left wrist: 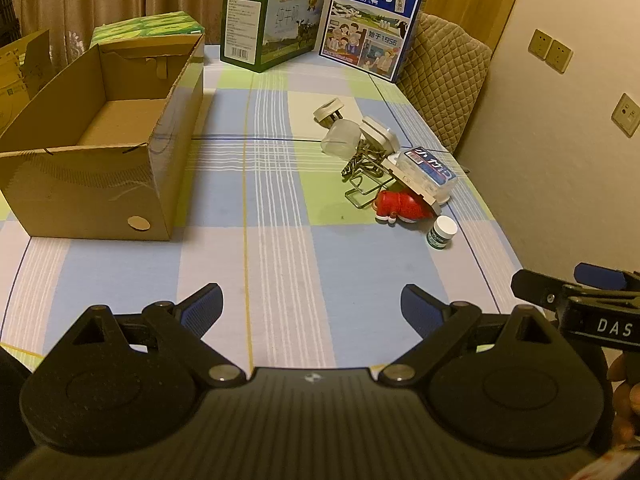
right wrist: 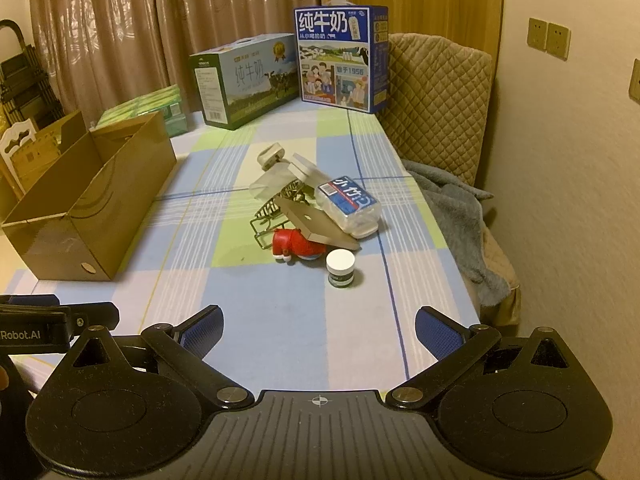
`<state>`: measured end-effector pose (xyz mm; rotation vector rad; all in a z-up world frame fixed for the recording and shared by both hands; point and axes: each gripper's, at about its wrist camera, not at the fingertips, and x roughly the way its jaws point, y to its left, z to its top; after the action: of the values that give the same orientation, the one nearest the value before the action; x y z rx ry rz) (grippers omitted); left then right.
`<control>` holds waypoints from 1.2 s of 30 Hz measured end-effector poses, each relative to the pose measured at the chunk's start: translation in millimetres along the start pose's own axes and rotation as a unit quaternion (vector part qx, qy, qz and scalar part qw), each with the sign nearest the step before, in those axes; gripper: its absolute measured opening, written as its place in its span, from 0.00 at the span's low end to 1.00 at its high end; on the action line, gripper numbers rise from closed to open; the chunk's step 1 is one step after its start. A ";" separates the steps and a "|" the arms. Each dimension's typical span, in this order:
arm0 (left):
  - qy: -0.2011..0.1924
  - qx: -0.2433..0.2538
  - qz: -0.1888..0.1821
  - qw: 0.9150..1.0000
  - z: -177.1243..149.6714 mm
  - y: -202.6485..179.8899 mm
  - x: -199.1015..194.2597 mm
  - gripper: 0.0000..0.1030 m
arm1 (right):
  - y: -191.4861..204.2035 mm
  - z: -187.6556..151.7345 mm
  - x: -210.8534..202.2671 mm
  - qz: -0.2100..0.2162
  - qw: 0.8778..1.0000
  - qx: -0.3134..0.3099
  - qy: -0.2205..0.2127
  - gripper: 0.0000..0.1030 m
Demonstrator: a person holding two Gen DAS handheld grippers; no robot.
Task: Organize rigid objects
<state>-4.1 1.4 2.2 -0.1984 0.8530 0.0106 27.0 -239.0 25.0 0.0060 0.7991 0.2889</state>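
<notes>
Ahead of both grippers, well beyond their fingertips, the pile of small items (right wrist: 312, 208) lies on the checked tablecloth (right wrist: 280, 312), with a white-capped jar (right wrist: 340, 269) nearest the right gripper (right wrist: 318, 332). Both the right gripper and the left gripper (left wrist: 312, 306) have jaws spread wide and hold nothing. An open cardboard box (left wrist: 100, 140) stands on the left, well apart from the pile.

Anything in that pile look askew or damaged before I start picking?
Yes: the clear plastic box sits tilted on a flat board propped over the red toy figure, tangled with a wire rack. Only the small white-capped jar stands upright, apart. No damage visible.
</notes>
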 end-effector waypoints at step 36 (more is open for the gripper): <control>-0.002 -0.001 0.001 1.000 0.7 7.9 5.4 0.89 | -2.5 -8.5 10.0 0.002 1.000 0.006 0.007 0.97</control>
<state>-0.6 8.9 -2.7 -0.1987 0.8502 0.0138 28.3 -239.7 11.8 0.0169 0.8157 0.2872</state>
